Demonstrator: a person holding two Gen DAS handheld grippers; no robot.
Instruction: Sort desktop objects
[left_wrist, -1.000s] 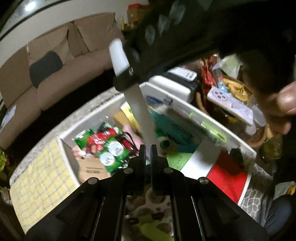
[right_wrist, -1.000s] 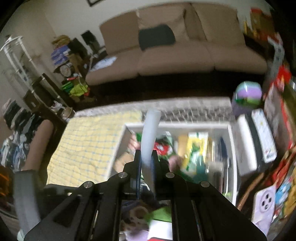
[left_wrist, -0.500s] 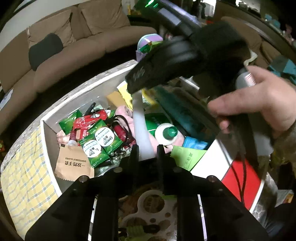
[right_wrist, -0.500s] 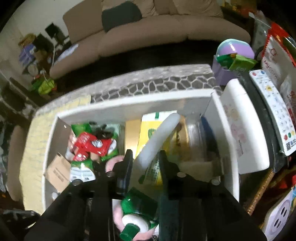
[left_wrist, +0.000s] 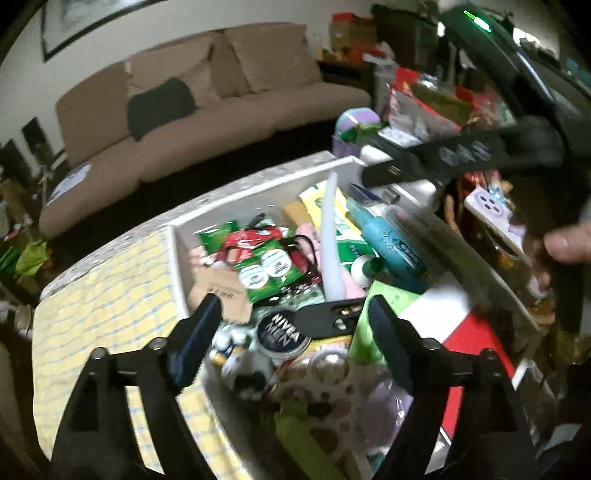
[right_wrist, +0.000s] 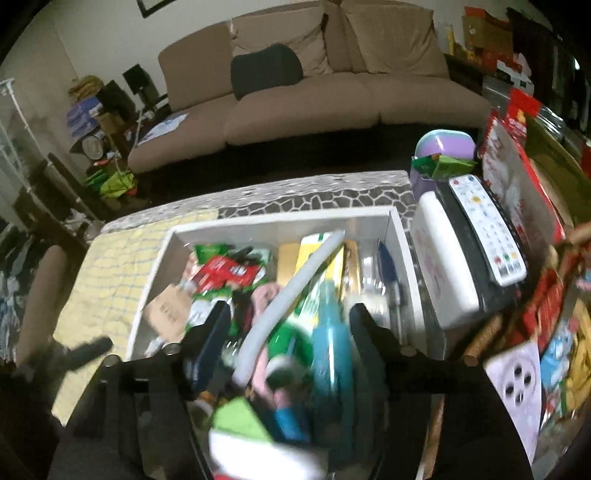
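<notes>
The white tube lies slantwise in the white storage box, resting on the pile with its upper end near the box's far wall; we judge this one item as put away.

Working left to right in the left wrist view: the yellow checked cloth covers the table beside the box. Inside the box sit green and red sachets, a Nivea tin, the tube, and a teal bottle. Our left gripper has just been opening and now stands wide over the box with nothing between its jaws.

From the right wrist view, our right gripper has likewise just been opening; it gapes wide, the tube below it but not pinched.

To the right of the box, a remote control, a purple container and packets remain outside, so we reckon plenty of sorting is left.
</notes>
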